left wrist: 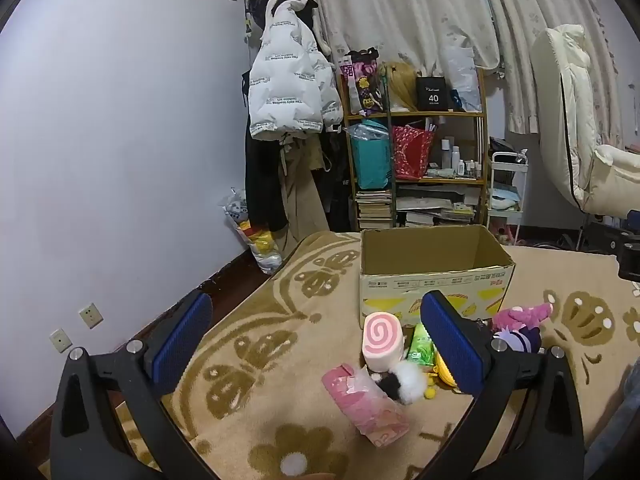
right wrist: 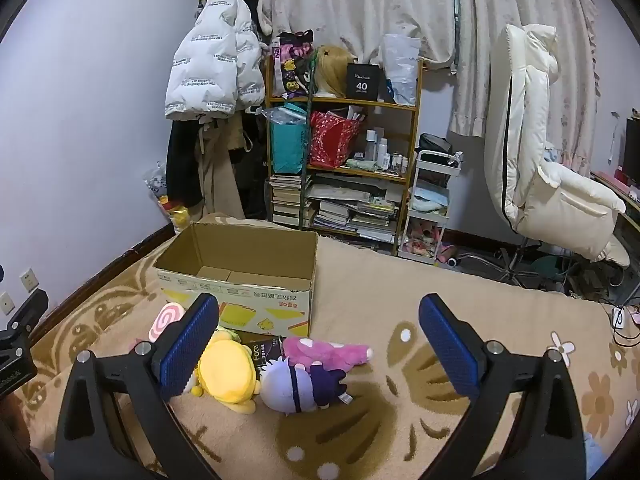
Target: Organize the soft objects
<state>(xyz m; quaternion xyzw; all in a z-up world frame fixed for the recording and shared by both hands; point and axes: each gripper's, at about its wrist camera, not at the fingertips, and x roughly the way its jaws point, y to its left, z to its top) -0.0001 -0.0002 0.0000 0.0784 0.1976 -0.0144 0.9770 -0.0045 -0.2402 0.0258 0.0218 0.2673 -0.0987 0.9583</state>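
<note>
An open cardboard box stands on the patterned blanket. In front of it lie soft things: a pink swirl roll cushion, a pink tissue pack, a black-and-white fluffy toy, a green pack, a yellow plush, a pink plush and a white-and-purple doll. My left gripper hangs open above the tissue pack and roll. My right gripper is open above the plush toys, holding nothing.
The beige blanket covers the bed. Behind stand a wooden shelf with bags, bottles and books, a hanging white puffer jacket, a small white trolley and a cream office chair. The wall runs along the left.
</note>
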